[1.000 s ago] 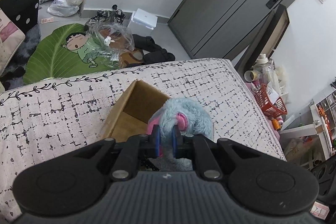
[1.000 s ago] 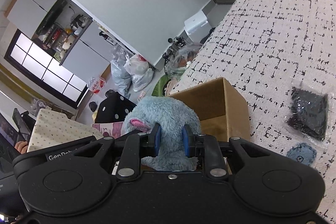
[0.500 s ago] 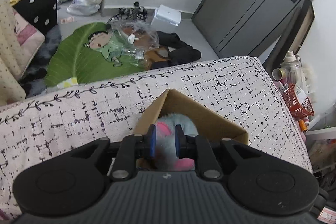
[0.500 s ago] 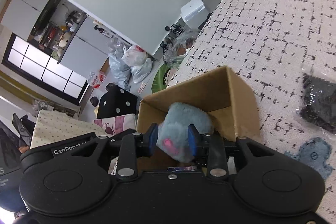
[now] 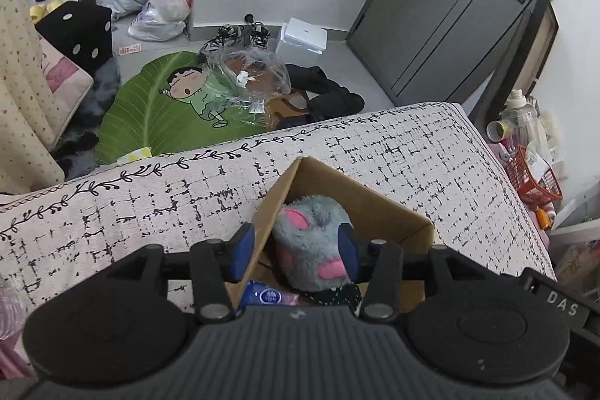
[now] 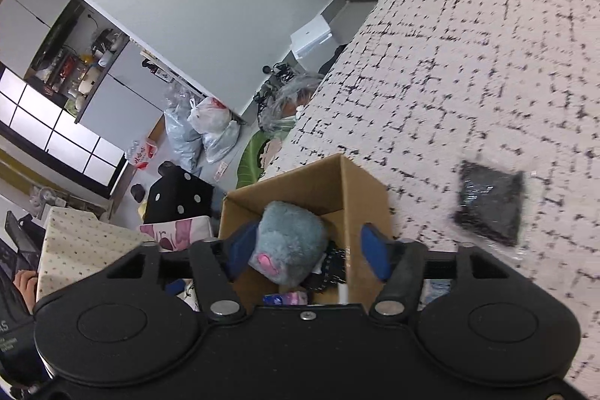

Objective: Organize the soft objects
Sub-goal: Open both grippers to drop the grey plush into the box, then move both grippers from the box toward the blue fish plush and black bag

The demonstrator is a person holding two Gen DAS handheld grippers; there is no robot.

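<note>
**Cardboard box takes in a grey plush toy**

Cardboard, brown and open-topped: the box (image 5: 378, 208) stands on a bed covered by a white spread (image 5: 150, 197) with black broken-line checks. At far left in the left wrist view, a cream dotted curtain (image 5: 22, 70) hangs beside a black cushion with white dots (image 5: 80, 32) on the floor, and a green leaf-shaped mat with a cartoon boy (image 5: 157, 115) lies just past the bed's edge. The left claw (image 5: 295, 252) hangs over the box with its blue-padded fingers spread wide and holding nothing; the left finger sits outside the box's near-left wall, the right finger inside. Between them the grey plush toy (image 5: 313, 242), with pink patches, rests inside the box on top of a blue packet (image 5: 262, 295) and a dark speckled cloth (image 5: 333, 295). A red basket (image 5: 536, 179) sits to the right of the bed, below a grey door (image 5: 450, 6).

From the right wrist view, the right claw (image 6: 308, 254) is likewise wide open and empty, straddling the box (image 6: 322, 182), the plush toy (image 6: 290, 242) between its fingers. To the right, a black item in a clear bag (image 6: 489, 207) lies on the bedspread (image 6: 468, 62), apart from the box.
</note>
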